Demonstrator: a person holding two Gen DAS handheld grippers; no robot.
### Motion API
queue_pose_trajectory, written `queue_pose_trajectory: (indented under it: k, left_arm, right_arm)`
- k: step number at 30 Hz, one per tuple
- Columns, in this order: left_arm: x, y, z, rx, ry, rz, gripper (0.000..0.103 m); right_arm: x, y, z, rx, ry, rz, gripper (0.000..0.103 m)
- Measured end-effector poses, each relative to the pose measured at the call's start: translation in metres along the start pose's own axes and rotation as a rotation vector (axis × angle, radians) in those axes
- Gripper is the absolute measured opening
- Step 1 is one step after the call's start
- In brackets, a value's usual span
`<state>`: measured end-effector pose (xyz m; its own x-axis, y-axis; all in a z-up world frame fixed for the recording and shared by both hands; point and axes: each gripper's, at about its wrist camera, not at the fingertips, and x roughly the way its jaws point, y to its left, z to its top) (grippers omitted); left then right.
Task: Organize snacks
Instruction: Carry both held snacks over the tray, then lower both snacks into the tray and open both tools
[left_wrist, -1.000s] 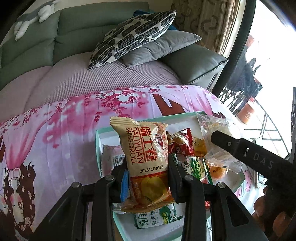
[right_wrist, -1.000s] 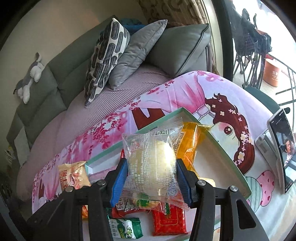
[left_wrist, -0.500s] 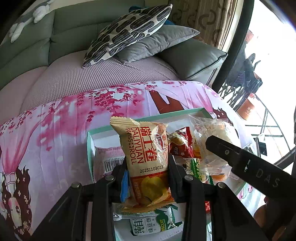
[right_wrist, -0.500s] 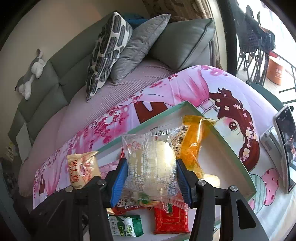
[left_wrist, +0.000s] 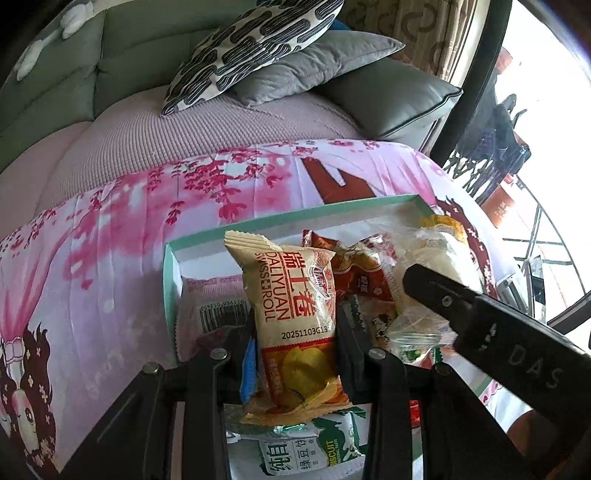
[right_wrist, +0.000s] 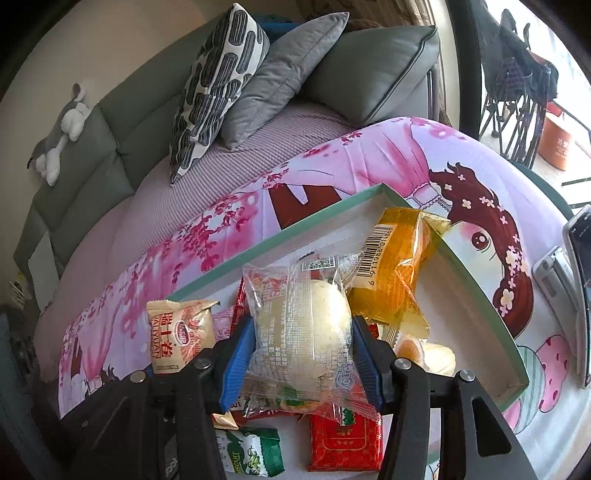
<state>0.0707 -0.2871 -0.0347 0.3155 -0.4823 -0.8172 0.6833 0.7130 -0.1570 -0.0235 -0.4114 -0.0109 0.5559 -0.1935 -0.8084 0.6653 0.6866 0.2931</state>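
Note:
My left gripper (left_wrist: 295, 325) is shut on a tan Swiss roll packet (left_wrist: 295, 302) and holds it upright over the left end of a teal-rimmed white tray (left_wrist: 295, 216). The packet also shows in the right wrist view (right_wrist: 181, 334). My right gripper (right_wrist: 303, 343) is shut on a clear-wrapped pale bun (right_wrist: 306, 325) above the tray (right_wrist: 480, 291). The right gripper's arm (left_wrist: 491, 332) crosses the left wrist view. An orange packet (right_wrist: 399, 273), a red packet (right_wrist: 345, 443) and a green biscuit packet (right_wrist: 251, 454) lie in the tray.
The tray sits on a pink cartoon-print cloth (right_wrist: 369, 162) over a table. A grey sofa with cushions (right_wrist: 236, 81) stands behind. A phone on a stand (right_wrist: 576, 266) is at the right. A pink packet (left_wrist: 212, 310) lies at the tray's left end.
Both grippers have moved a little forward over the tray while keeping hold of their packets. The tray now sits nearer and lower in both views.

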Motion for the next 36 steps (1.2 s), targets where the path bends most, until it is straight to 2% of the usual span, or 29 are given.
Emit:
queue_pose_trajectory:
  k: [5,7,9,13,17,21,24,27,32,36]
  left_arm:
    - [-0.001,-0.001,0.000,0.002,-0.004,0.008,0.039]
    - [-0.001,0.000,0.000,-0.003,0.001,0.018,0.049]
    - [-0.001,0.001,0.000,-0.008,0.003,0.022,0.064]
    - [-0.005,0.002,0.000,-0.004,-0.005,0.026,0.069]
    - [-0.009,0.004,0.000,-0.011,-0.002,0.025,0.080]
    - [-0.014,0.009,-0.001,-0.030,0.007,0.032,0.080]
    - [-0.019,0.014,-0.002,-0.050,0.012,0.045,0.083]
    - [-0.025,0.021,-0.003,-0.075,0.015,0.068,0.090]
    - [-0.035,0.039,-0.006,-0.144,0.014,0.088,0.090]
    - [-0.043,0.059,-0.009,-0.220,-0.003,0.149,0.090]
  right_arm:
    - [0.001,0.000,0.001,0.003,-0.001,-0.003,0.057]
    - [0.001,-0.001,0.001,0.006,0.003,-0.003,0.060]
    - [0.002,-0.001,0.001,0.006,0.008,-0.004,0.063]
    - [0.002,-0.001,0.000,0.002,0.014,-0.018,0.068]
    - [0.001,-0.002,-0.001,0.004,0.016,-0.024,0.073]
    - [-0.001,-0.001,-0.001,-0.002,0.010,-0.034,0.079]
    - [-0.003,0.000,-0.001,-0.012,0.004,-0.041,0.089]
    - [-0.004,0.001,0.000,-0.015,0.000,-0.038,0.089]
    - [-0.006,-0.001,0.000,-0.008,-0.006,-0.039,0.089]
    - [-0.007,-0.001,0.000,-0.009,-0.008,-0.038,0.089]
